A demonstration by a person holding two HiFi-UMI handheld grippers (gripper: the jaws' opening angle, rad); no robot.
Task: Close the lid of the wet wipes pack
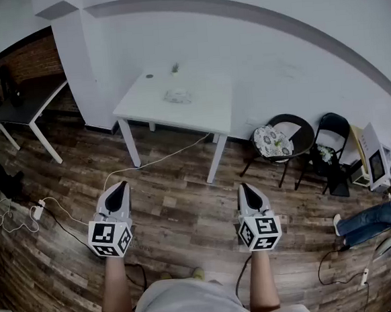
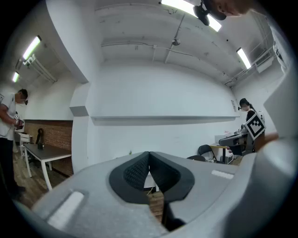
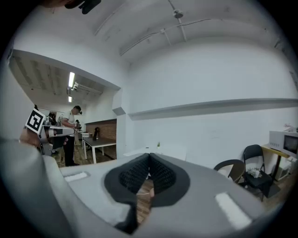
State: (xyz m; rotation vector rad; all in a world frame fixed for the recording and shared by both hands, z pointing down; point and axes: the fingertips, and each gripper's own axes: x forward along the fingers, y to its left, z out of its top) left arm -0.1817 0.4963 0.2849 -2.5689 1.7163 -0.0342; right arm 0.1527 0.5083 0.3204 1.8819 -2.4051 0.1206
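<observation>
The wet wipes pack (image 1: 177, 96) lies on the white table (image 1: 209, 114) by the far wall, too small here to tell how its lid stands. Both grippers are held well short of the table, above the wooden floor. In the head view my left gripper (image 1: 122, 185) and my right gripper (image 1: 244, 186) point toward the table side by side. In each gripper view the dark ridged pads meet at the tips with nothing between them, for the left gripper (image 2: 149, 154) and the right gripper (image 3: 149, 155) alike. The pack does not show in either gripper view.
A small plant (image 1: 174, 67) and a dark round item (image 1: 149, 75) stand at the table's back. Two dark chairs (image 1: 285, 138) and a microwave (image 1: 376, 160) are to the right, a dark desk (image 1: 30, 104) to the left. Cables and a power strip (image 1: 37, 211) lie on the floor. A person's legs (image 1: 372, 216) show at right.
</observation>
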